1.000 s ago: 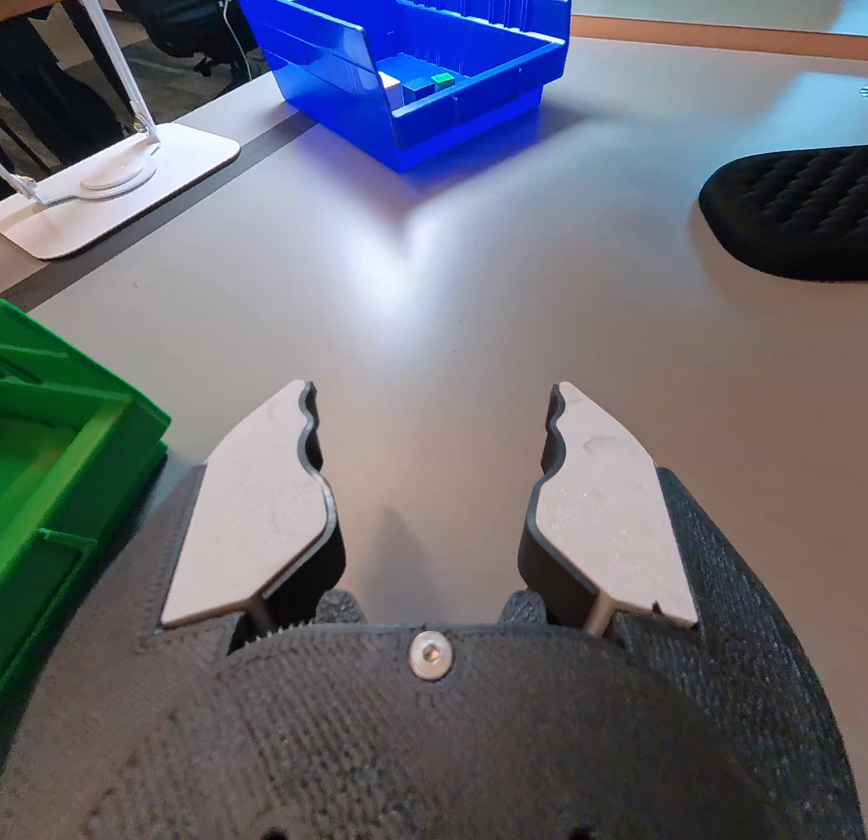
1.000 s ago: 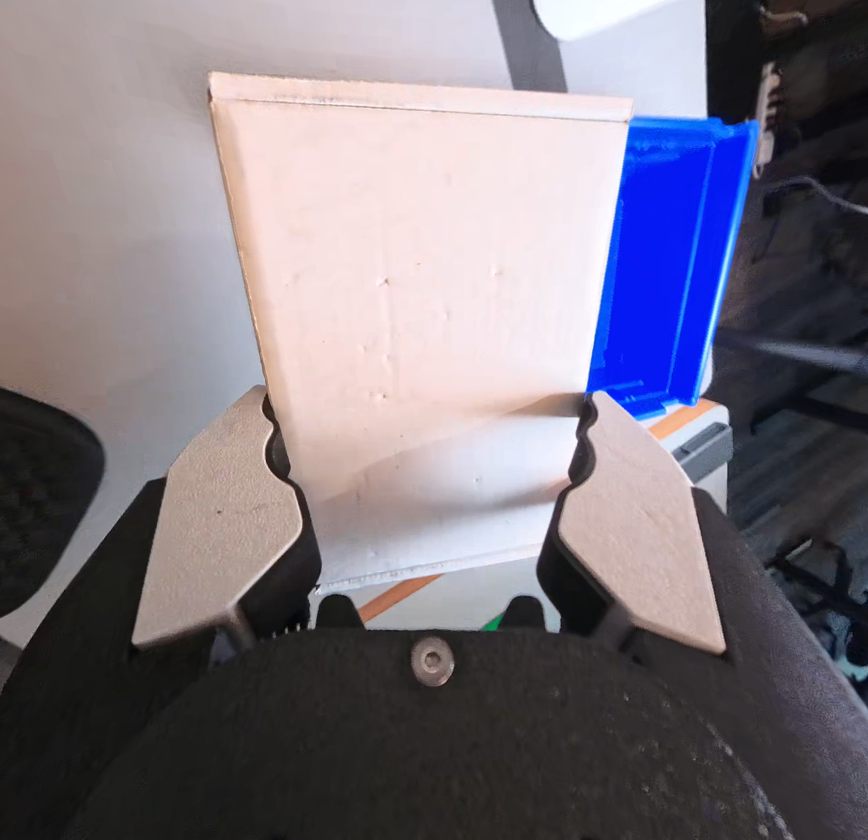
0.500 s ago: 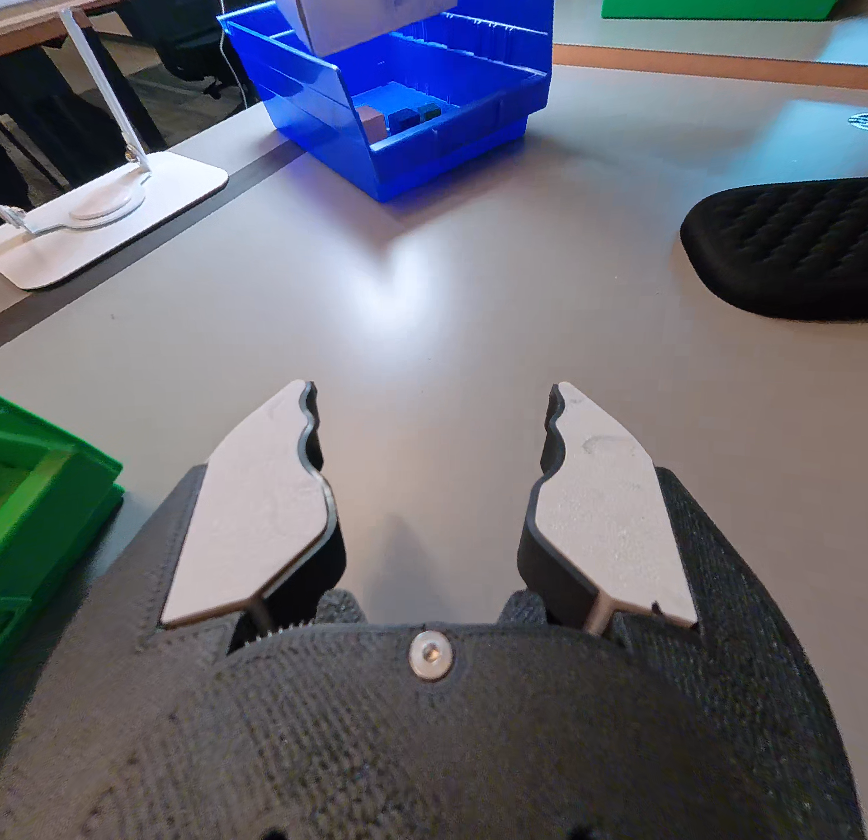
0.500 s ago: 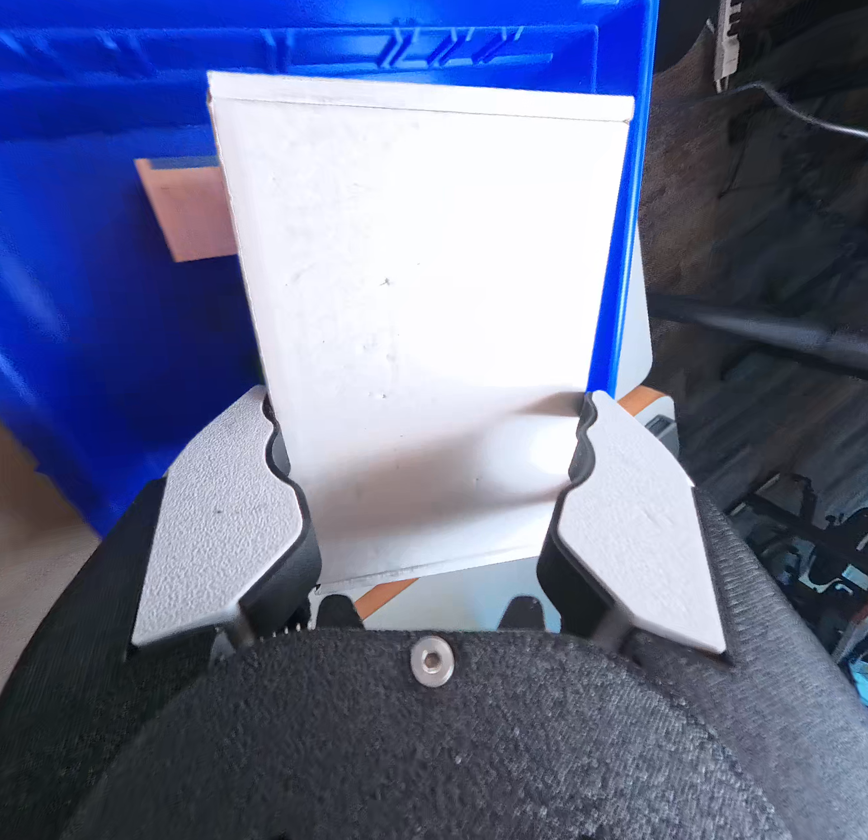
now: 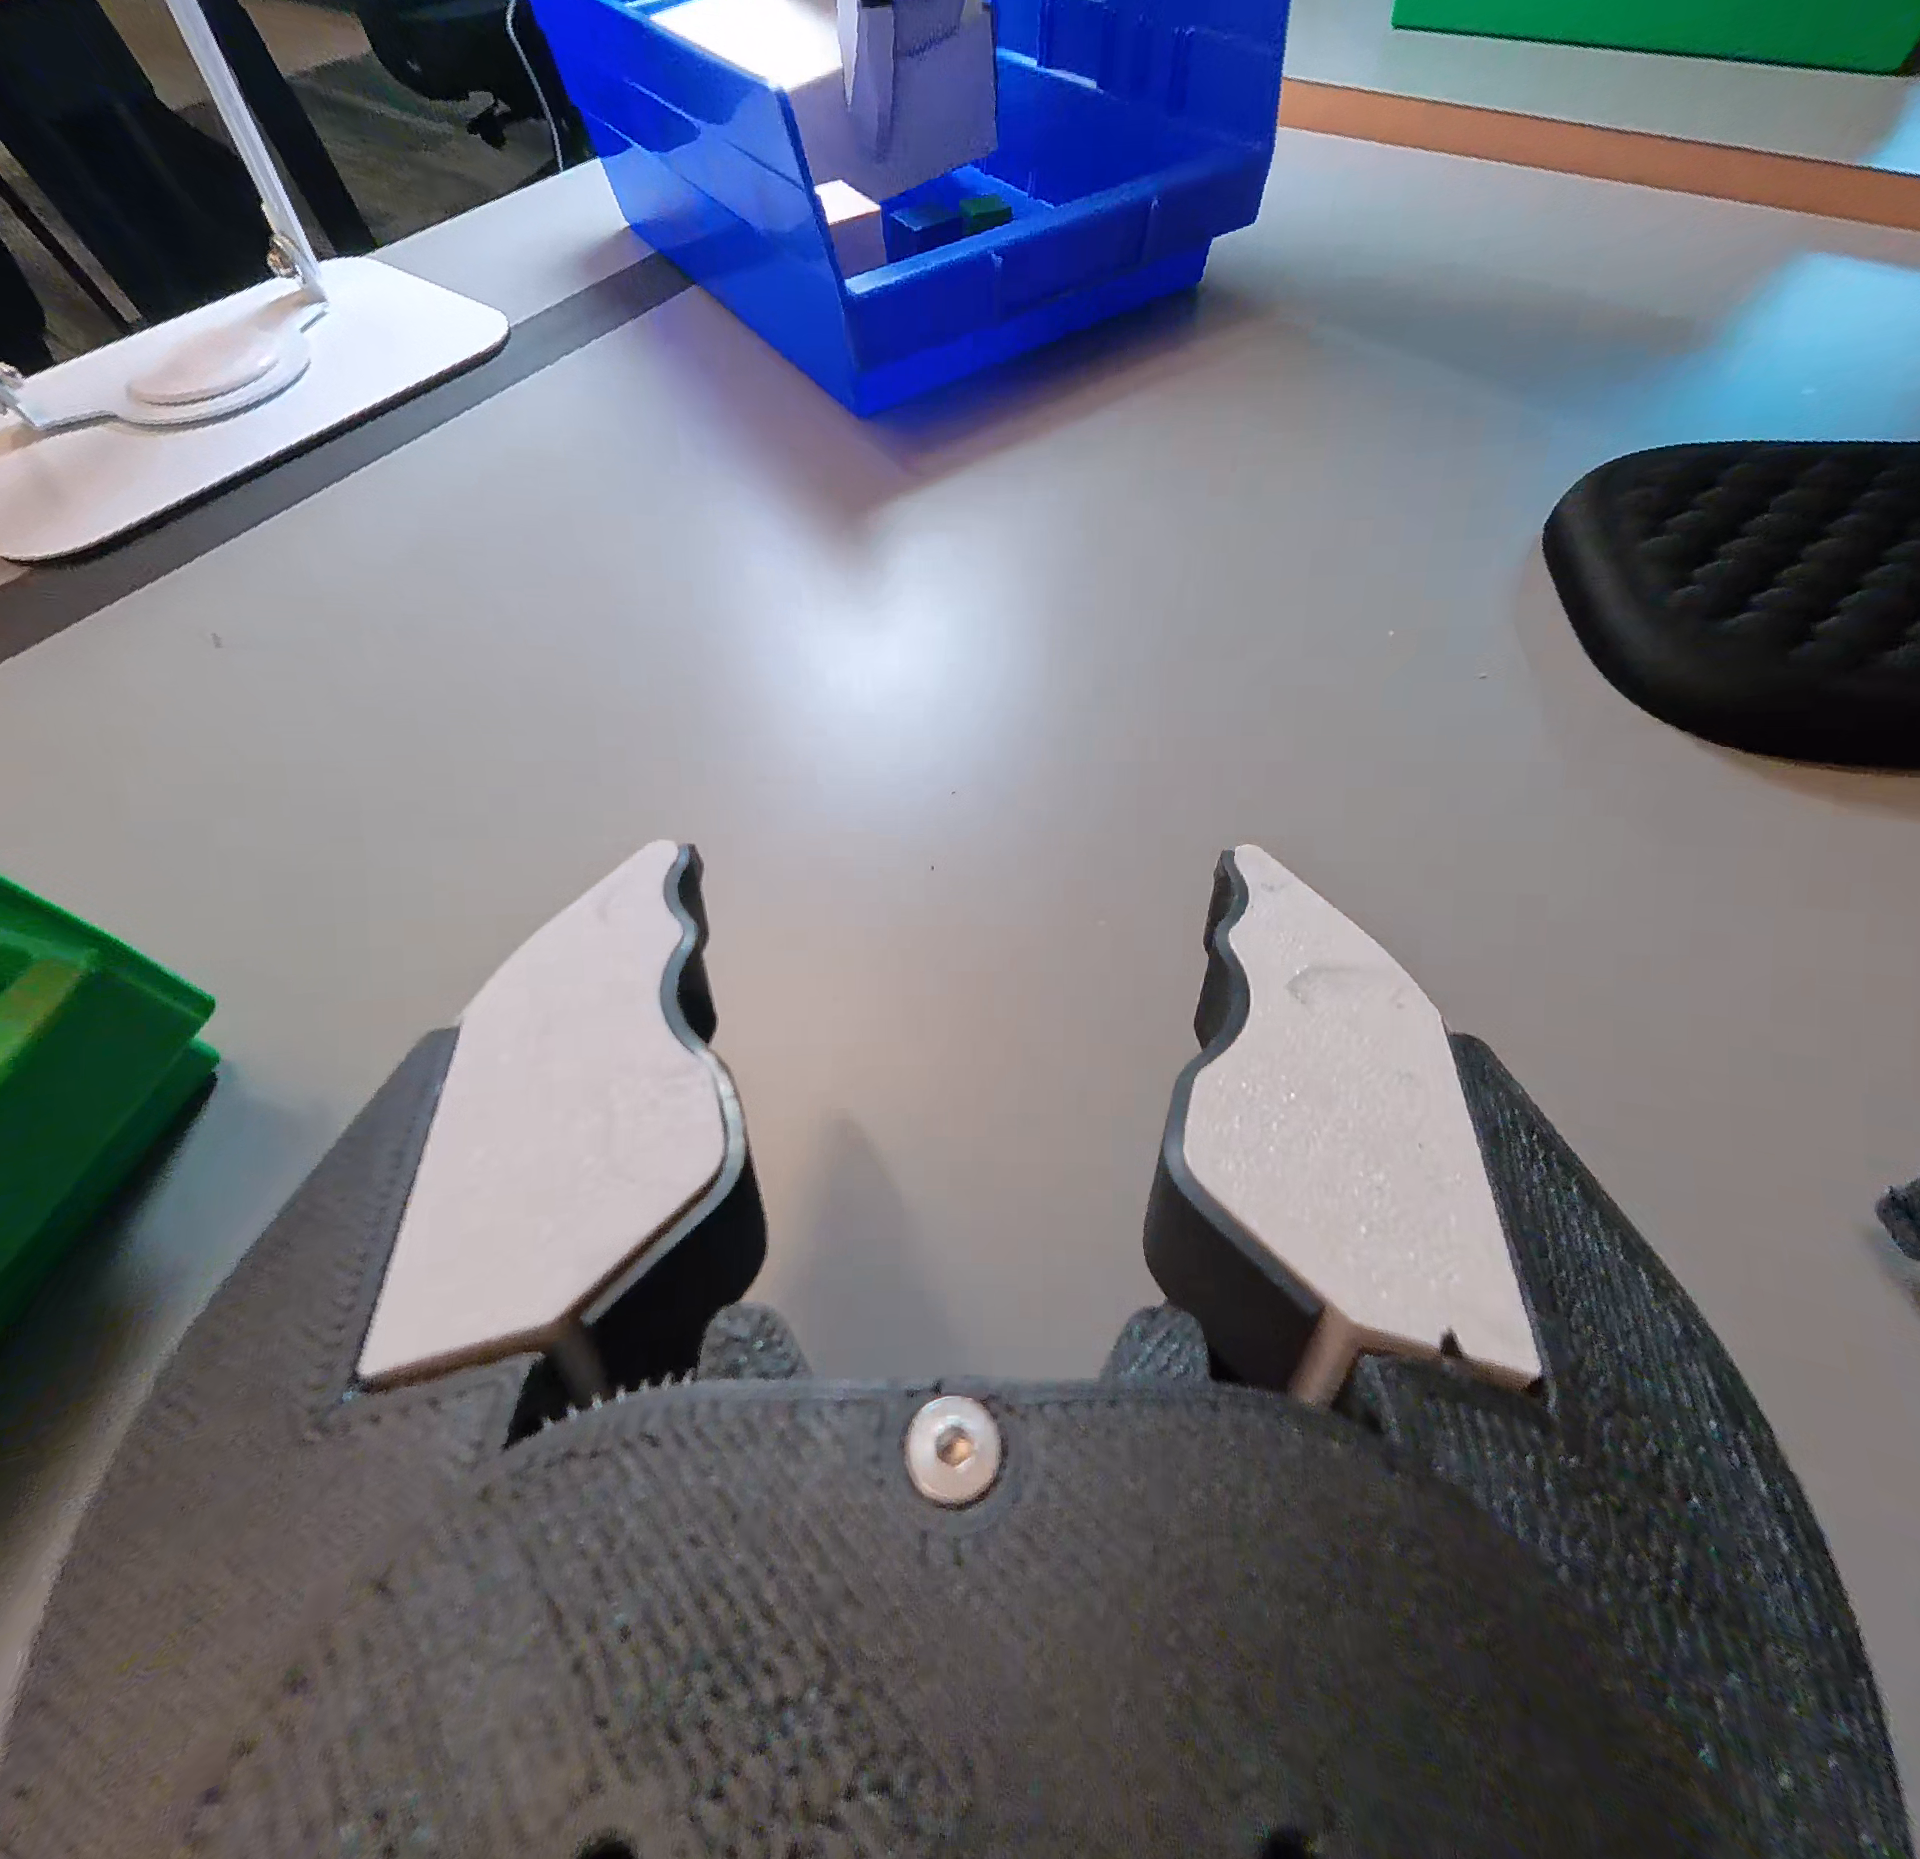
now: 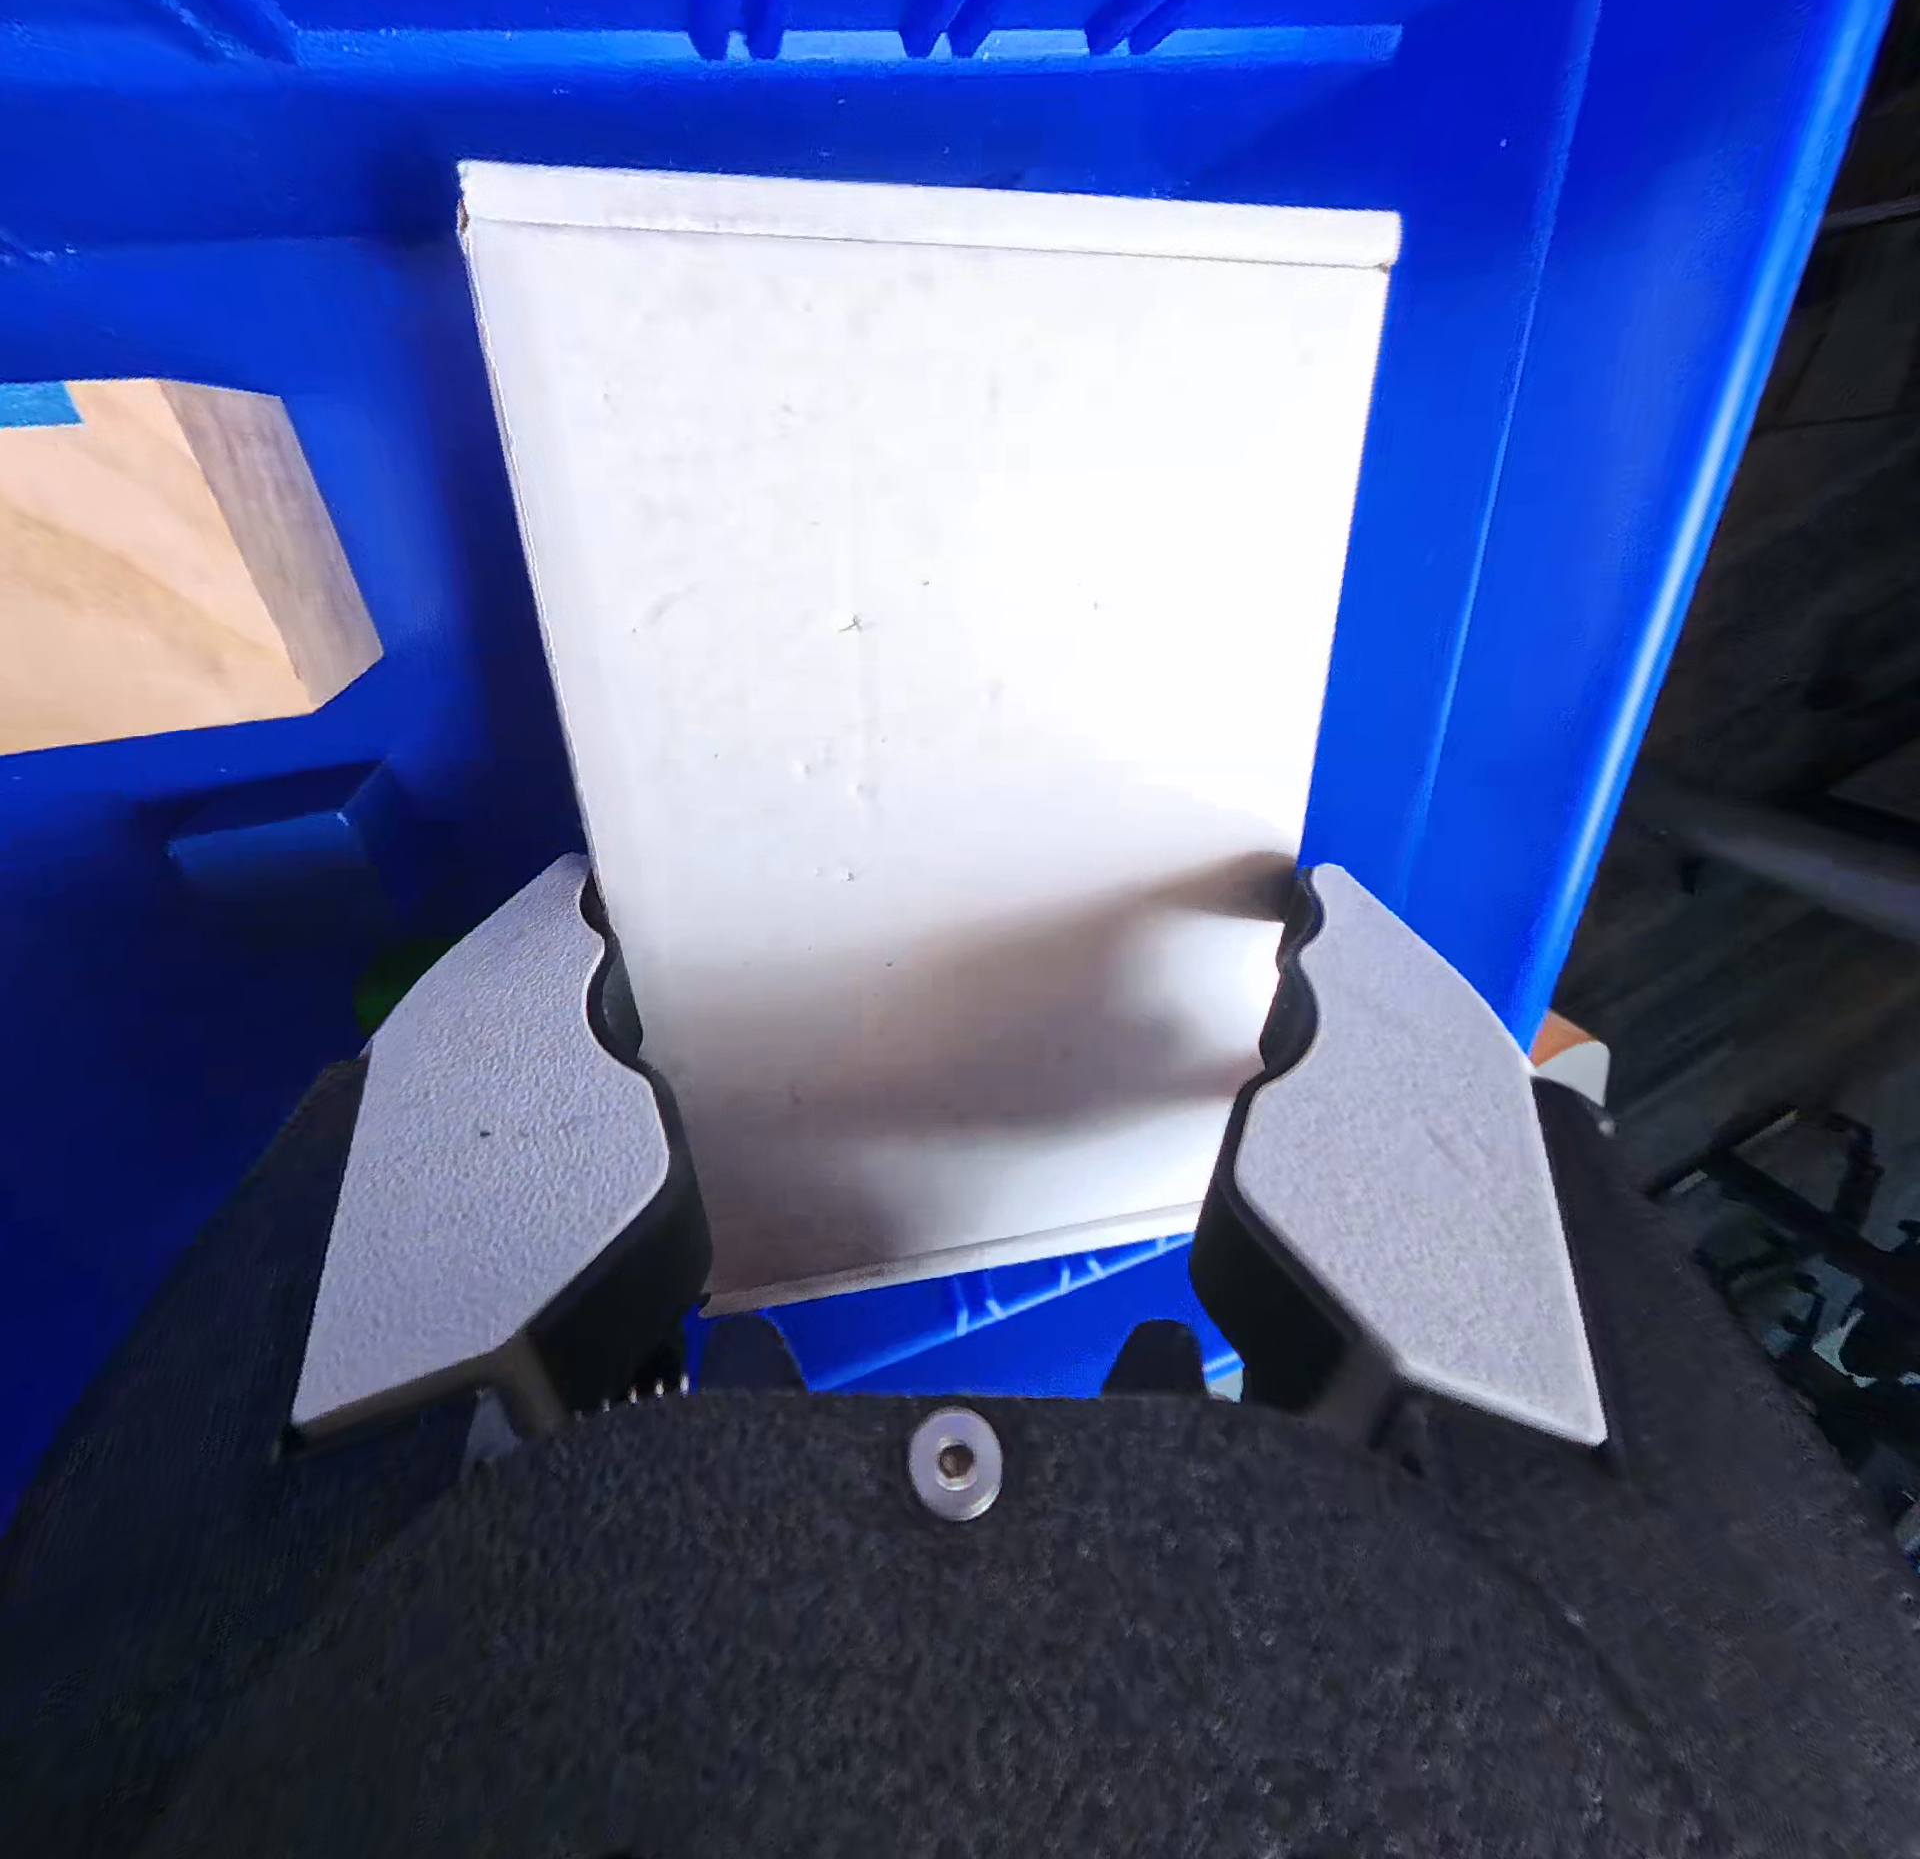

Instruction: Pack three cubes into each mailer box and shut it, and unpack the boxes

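Note:
My right gripper (image 6: 945,874) is shut on a white mailer box (image 6: 925,614), closed, and holds it down inside the blue bin (image 6: 1455,459). In the left wrist view the same box (image 5: 914,95) hangs in the blue bin (image 5: 1039,292) at the far side of the table. A blue cube (image 5: 920,217) and a green cube (image 5: 985,211) lie on the bin floor, beside a pale tan block (image 5: 842,204). The tan block also shows in the right wrist view (image 6: 135,562). My left gripper (image 5: 956,859) is open and empty, low over the grey table.
A green bin (image 5: 94,1061) sits at the left edge near my left gripper. A black padded mat (image 5: 1756,594) lies at the right. A white lamp base (image 5: 229,375) stands at the far left. Beyond the blue bin's right wall is the dark floor. Across from one pair of fingers to the other is roughly 50 cm.
My right gripper has carried the mailer box from above the table over the blue bin and down into it. My left gripper has shifted slightly away from the green bin, still open.

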